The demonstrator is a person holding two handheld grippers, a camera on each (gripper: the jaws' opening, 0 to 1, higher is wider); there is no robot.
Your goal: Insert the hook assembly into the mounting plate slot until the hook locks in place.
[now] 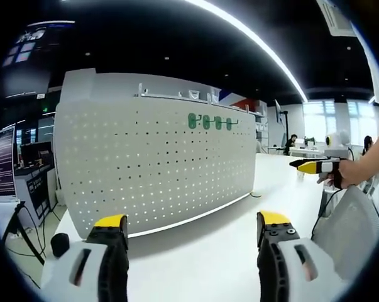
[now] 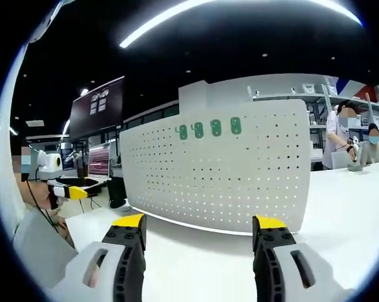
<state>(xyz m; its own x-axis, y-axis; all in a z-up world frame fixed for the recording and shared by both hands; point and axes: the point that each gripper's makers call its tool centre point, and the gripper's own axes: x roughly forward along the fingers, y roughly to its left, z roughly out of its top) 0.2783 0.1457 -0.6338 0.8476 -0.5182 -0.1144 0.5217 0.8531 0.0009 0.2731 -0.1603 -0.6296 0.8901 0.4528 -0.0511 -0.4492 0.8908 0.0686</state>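
Note:
A white perforated mounting plate (image 1: pixel 158 170) stands upright on the white table (image 1: pixel 202 251). Several green hook pieces (image 1: pixel 211 122) hang in a row near its top edge. My left gripper (image 1: pixel 192 220) is open, its yellow-tipped jaws wide apart and empty, a short way in front of the plate. At the right edge a hand holds my right gripper (image 1: pixel 315 166), off the plate's far end. In the right gripper view the plate (image 2: pixel 220 176) faces me with the green hooks (image 2: pixel 208 129) up high. My right gripper (image 2: pixel 199 221) is open and empty. My left gripper (image 2: pixel 70 192) shows at far left.
Monitors (image 1: pixel 4 167) and a black knob with cables (image 1: pixel 59 244) sit past the table's left edge. Shelving (image 2: pixel 302 97) rises behind the plate. Two people (image 2: pixel 337 135) stand at the table's far right. Bare tabletop (image 2: pixel 346 201) stretches beside the plate.

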